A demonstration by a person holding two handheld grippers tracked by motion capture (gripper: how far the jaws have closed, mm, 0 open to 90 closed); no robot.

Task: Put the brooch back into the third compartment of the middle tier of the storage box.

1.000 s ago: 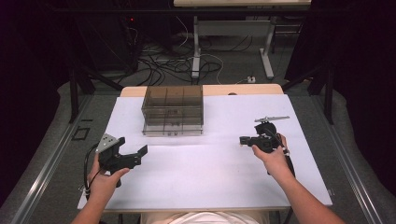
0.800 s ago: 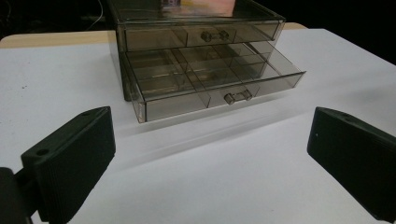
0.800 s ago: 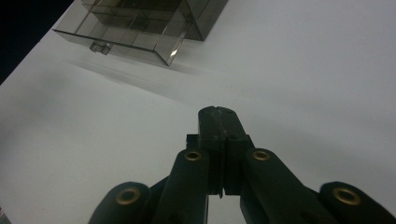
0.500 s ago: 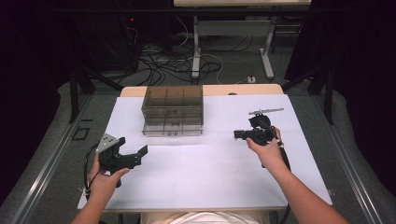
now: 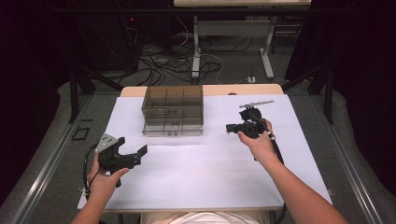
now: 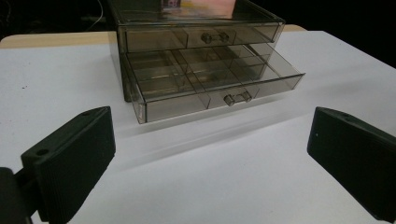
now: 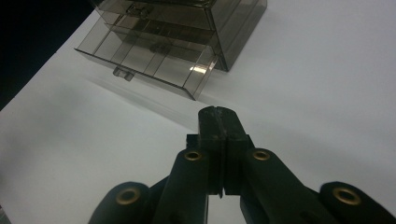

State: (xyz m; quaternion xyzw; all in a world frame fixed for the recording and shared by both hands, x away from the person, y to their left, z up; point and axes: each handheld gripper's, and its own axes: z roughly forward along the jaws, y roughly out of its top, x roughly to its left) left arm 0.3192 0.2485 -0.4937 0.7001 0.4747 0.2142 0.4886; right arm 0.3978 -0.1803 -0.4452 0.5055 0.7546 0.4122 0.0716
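Observation:
A smoky clear drawer box [image 5: 173, 109] stands at the back middle of the white table [image 5: 205, 177]. Its lower drawer [image 6: 210, 84] is pulled partly out and looks empty; the upper drawer [image 6: 205, 37] is pushed in. My left gripper [image 5: 133, 145] is held low at the front left, open, its jaws wide apart and pointing at the box [image 6: 201, 46] with nothing between them. My right gripper [image 5: 229, 127] is shut on nothing, hovering just right of the box's front corner. In the right gripper view its tips [image 7: 218, 114] point at the open drawer [image 7: 144, 60].
A bare wooden strip [image 5: 243, 89] runs along the table's back edge behind the box. Beyond it, cables [image 5: 163, 60] and the metal legs [image 5: 196, 46] of another table stand on the floor. Dark curtains close in both sides.
My right gripper has moved left and away from the person, from the right side of the table towards the box's front right corner. The left gripper has stayed put.

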